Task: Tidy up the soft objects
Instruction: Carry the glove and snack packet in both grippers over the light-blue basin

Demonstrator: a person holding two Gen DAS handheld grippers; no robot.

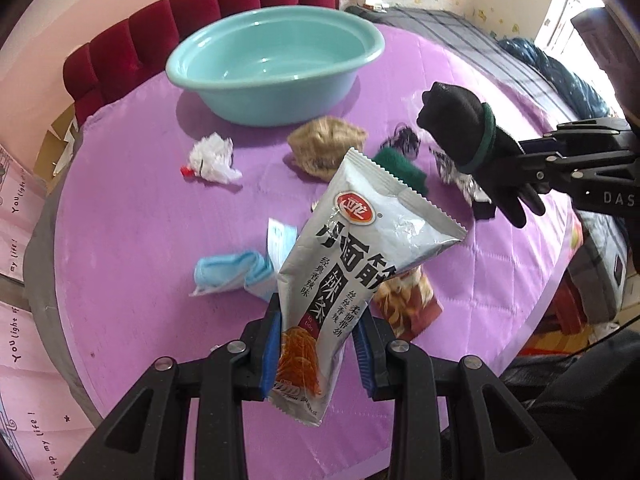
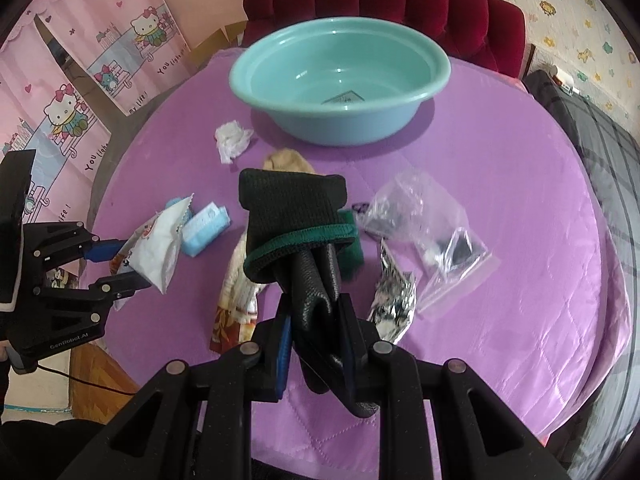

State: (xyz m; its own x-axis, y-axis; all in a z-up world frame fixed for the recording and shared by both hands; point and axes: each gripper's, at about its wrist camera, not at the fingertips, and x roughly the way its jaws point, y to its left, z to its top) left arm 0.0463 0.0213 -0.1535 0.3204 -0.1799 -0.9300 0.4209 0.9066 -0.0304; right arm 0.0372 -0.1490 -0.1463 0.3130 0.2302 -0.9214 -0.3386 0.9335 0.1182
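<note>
Two grippers up over the purple table (image 1: 132,248), both loaded. Left gripper (image 1: 318,344) clamped on the lower part of a silver snack packet (image 1: 352,248), packet sticking up and tilted right, clear of the table. Right gripper (image 2: 316,344) clamped on the finger end of a black glove (image 2: 296,216) with a green cuff band, cuff end pointing away from the camera, also off the surface. Teal basin (image 1: 276,68) sits at the far side of the table near the red sofa back (image 1: 168,28). Loose on the table between basin and grippers: white crumpled tissue (image 1: 214,158), tan cloth (image 1: 326,146), blue mask (image 1: 236,274), clear plastic bag (image 2: 424,228), crumpled foil (image 2: 394,300), a red-brown packet (image 1: 408,300) lying flat just beside the left gripper.
</note>
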